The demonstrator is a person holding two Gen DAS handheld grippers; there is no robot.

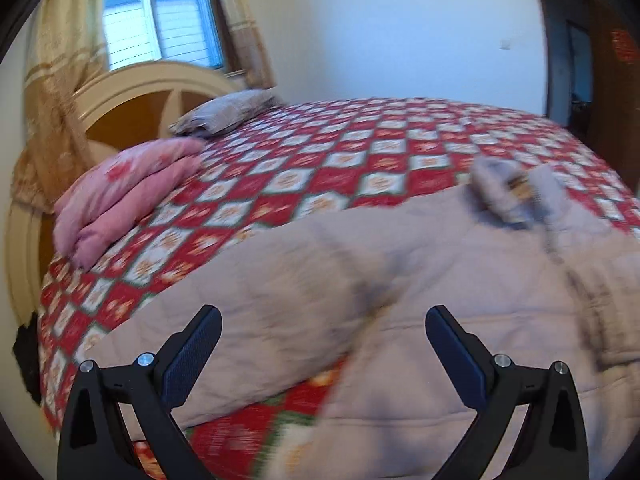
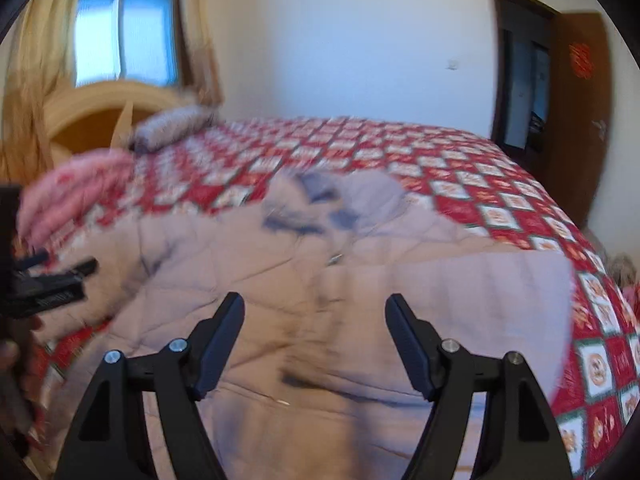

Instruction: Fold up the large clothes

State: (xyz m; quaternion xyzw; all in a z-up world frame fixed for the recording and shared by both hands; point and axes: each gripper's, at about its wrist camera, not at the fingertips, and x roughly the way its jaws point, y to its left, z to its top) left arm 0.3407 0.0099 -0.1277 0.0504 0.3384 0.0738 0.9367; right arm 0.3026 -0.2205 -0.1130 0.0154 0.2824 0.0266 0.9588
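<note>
Both hand-held grippers gape empty over the grey coat [image 1: 400, 264] — only the right wrist view shows the left hand-held gripper [image 2: 60, 280].

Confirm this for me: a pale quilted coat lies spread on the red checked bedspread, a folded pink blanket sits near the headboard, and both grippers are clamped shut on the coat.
Not quite. The coat, bedspread and pink blanket are as you say, but neither gripper is clamped. The left gripper in the left wrist view and the right gripper in the right wrist view both stand open above the coat, holding nothing.
</note>
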